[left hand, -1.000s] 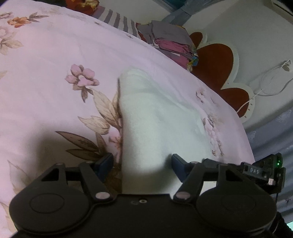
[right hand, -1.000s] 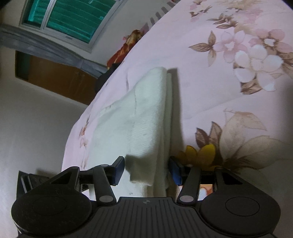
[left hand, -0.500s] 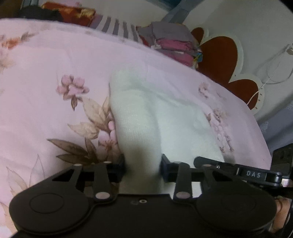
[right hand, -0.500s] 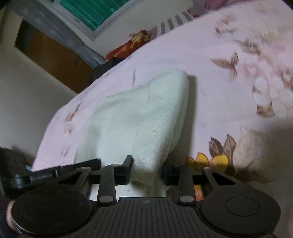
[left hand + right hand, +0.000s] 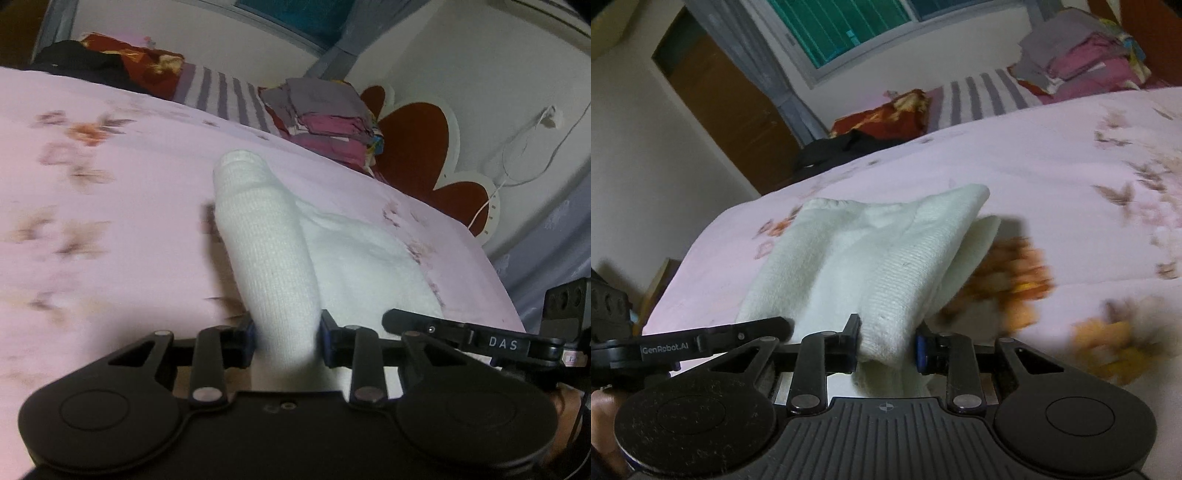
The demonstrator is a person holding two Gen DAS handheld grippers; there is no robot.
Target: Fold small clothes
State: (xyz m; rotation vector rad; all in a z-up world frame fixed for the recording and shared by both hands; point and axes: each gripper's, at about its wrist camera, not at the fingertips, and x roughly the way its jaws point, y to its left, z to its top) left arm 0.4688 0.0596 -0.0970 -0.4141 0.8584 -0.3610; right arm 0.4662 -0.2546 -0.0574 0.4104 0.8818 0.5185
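A white knit garment [image 5: 273, 266] lies folded on the pink floral bedsheet [image 5: 110, 206]. My left gripper [image 5: 286, 338] is shut on its near left edge, lifting a ridge of cloth. In the right wrist view my right gripper [image 5: 886, 345] is shut on the near right edge of the same white garment [image 5: 886, 258], with that edge raised off the bedsheet [image 5: 1052, 177]. The other gripper's finger shows at the side of each view.
A stack of folded clothes [image 5: 325, 118] and a striped pillow [image 5: 225, 96] lie at the head of the bed. A red-and-white headboard [image 5: 424, 147] and a white cable [image 5: 524, 158] are at the right. A window [image 5: 857, 26] and brown door [image 5: 727, 110] stand behind.
Both grippers closed from open onto the garment's near edges, then lifted it. Both views tilted up, showing more of the room.
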